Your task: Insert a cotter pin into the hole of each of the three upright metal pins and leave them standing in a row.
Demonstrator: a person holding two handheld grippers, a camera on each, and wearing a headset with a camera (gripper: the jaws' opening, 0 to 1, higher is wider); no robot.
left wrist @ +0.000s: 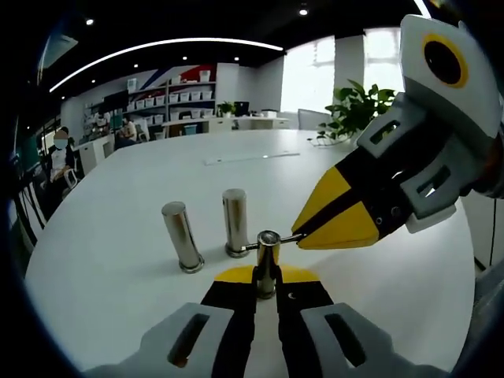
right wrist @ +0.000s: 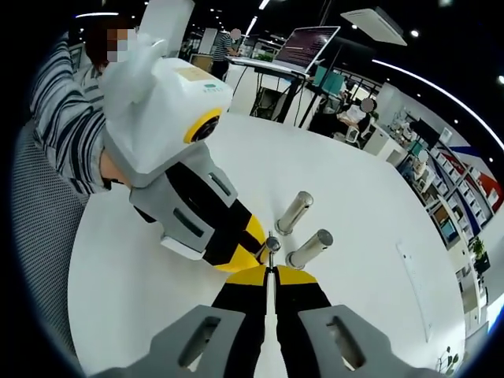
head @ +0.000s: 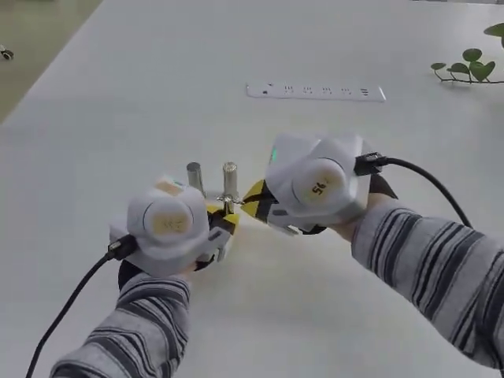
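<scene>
Left gripper [left wrist: 266,282] clamps the nearest metal pin [left wrist: 268,246]; right gripper [left wrist: 309,233] pinches a cotter pin [left wrist: 285,239] at its top. White table [head: 157,94], power strip [head: 315,91] beyond both; open office behind.

Head view: bright, even, diffuse overhead light. White worktop [head: 157,94] near washed out, little texture. Shadows faint, soft-edged. Slight overall softness, far edge hazy.

Left gripper view: curved ceiling light strip [left wrist: 173,40] and small spot lamps against dark ceiling. Window [left wrist: 311,75] blown out. Metal pins [left wrist: 235,222] show vertical highlights and room reflections, with short soft shadows at bases.

Both gripper views: strong fisheye bending toward edges. Right gripper view: background dimmer than worktop, far detail small and soft.
</scene>
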